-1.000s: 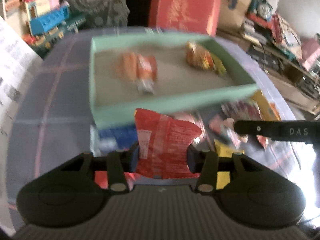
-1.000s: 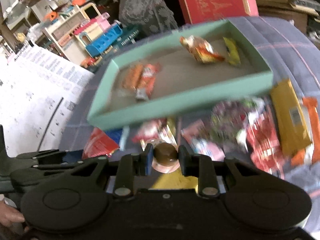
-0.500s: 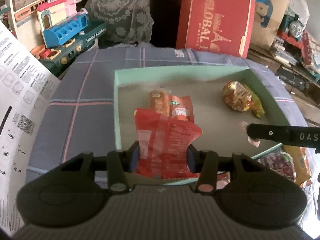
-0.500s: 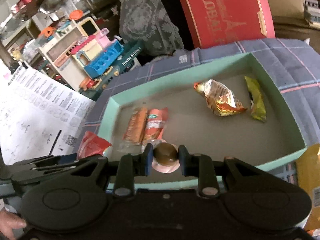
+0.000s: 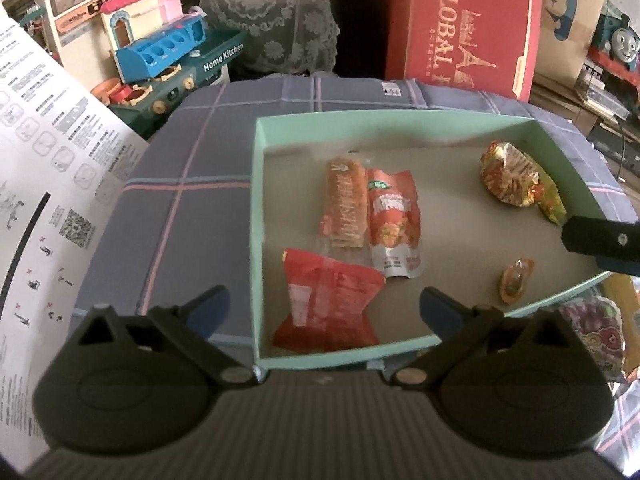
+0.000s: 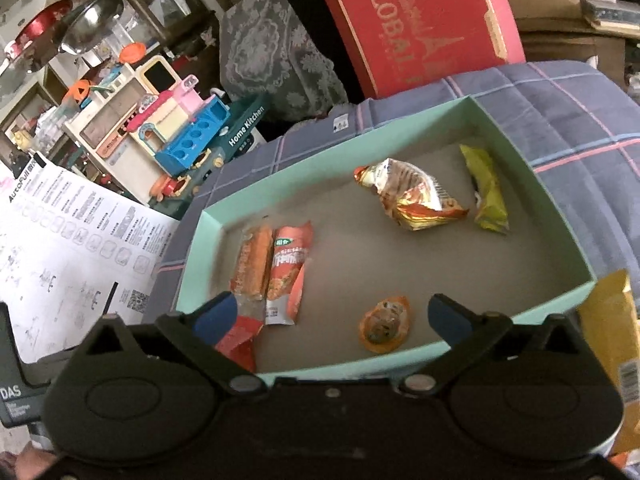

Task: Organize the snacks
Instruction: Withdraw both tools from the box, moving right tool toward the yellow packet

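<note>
A mint-green box sits on the plaid cloth. My left gripper is open above its near edge; a red snack packet lies on the box floor between the fingers. My right gripper is open above the near edge; a small orange-wrapped round candy lies below it. Further in lie two orange-red packets, a gold foil packet and a yellow-green packet.
Loose snacks lie on the cloth right of the box, including a yellow packet and a purple packet. A white instruction sheet stands left. A red box and toy kitchen stand behind the table.
Both grippers moved forward over the box and opened. The red packet dropped from the left gripper and the round candy from the right; both lie in the box.
</note>
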